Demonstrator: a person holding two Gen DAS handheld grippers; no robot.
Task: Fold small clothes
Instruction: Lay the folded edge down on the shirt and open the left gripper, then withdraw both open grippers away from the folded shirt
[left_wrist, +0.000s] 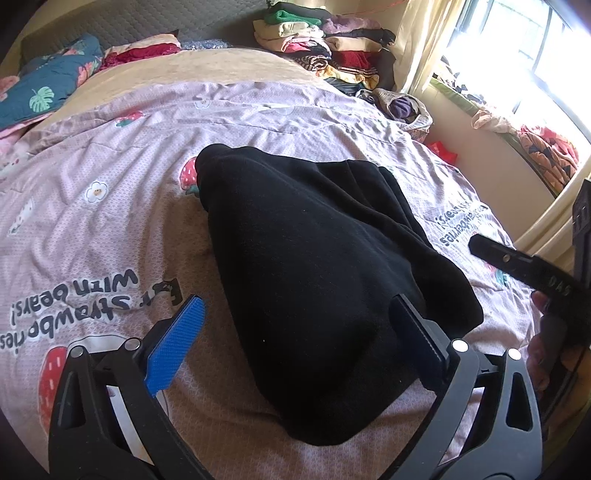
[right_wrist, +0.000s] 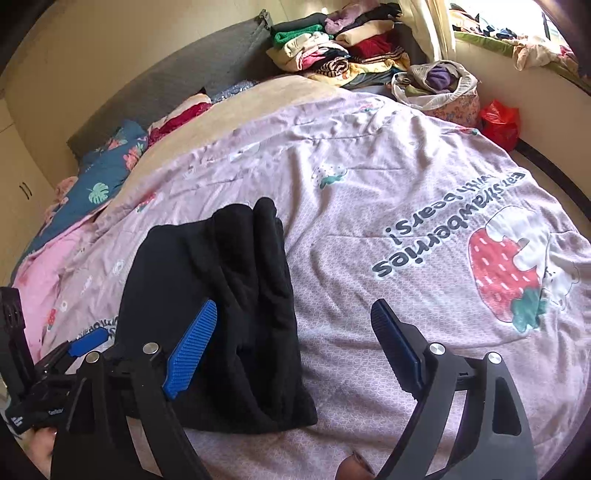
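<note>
While the black garment (left_wrist: 317, 280) lies folded on the strawberry-print quilt (left_wrist: 110, 206), its near edge is cut off behind the left gripper (left_wrist: 295, 332), whose jaws are spread wide around it, pinching nothing. Beside it, the right gripper (right_wrist: 295, 339) hovers equally spread and unladen. Farther back, stacked clothes (right_wrist: 332, 48) blur together.

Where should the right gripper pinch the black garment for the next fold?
Probably the near right corner of the black garment, approached low from the right over the bare pink quilt. That edge lies thick and exposed by the open right gripper. The open left gripper straddles the opposite near end.
</note>
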